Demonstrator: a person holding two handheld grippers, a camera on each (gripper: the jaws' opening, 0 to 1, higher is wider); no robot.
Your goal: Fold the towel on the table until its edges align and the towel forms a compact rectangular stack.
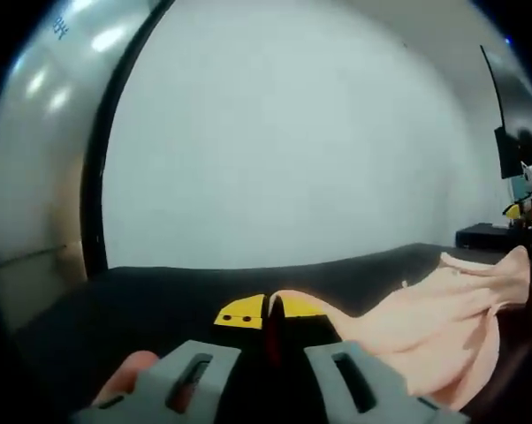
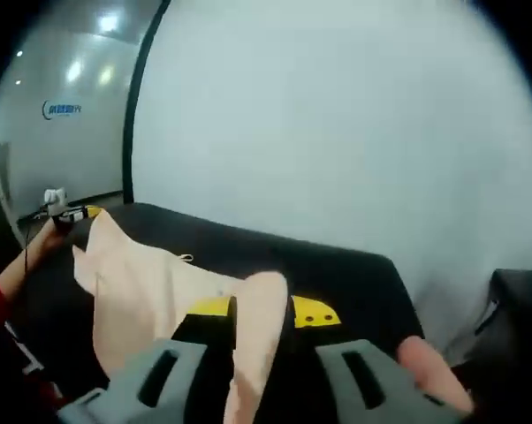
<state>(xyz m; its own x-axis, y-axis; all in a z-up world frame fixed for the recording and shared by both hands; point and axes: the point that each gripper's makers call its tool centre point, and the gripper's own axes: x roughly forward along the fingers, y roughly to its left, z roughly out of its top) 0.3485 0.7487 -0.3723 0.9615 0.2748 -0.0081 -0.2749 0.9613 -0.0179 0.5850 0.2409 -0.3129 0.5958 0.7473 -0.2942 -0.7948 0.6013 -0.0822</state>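
Observation:
A peach towel (image 1: 425,327) hangs stretched between both grippers above the black table (image 1: 160,296). My left gripper (image 1: 268,314) has its yellow tips shut on one towel corner, and the cloth runs off to the right toward a raised corner (image 1: 516,262). In the right gripper view my right gripper (image 2: 262,311) is shut on another corner, with a fold of towel (image 2: 142,283) pinched between the yellow tips. The left gripper (image 2: 76,215) shows far left in that view, holding the opposite corner up.
A white wall (image 1: 292,132) stands behind the table. A black-framed glass partition (image 1: 98,177) with a blue logo (image 2: 61,109) is on the left. Dark equipment (image 1: 482,235) sits at the far right end. A person's fingers (image 2: 425,362) grip the handles.

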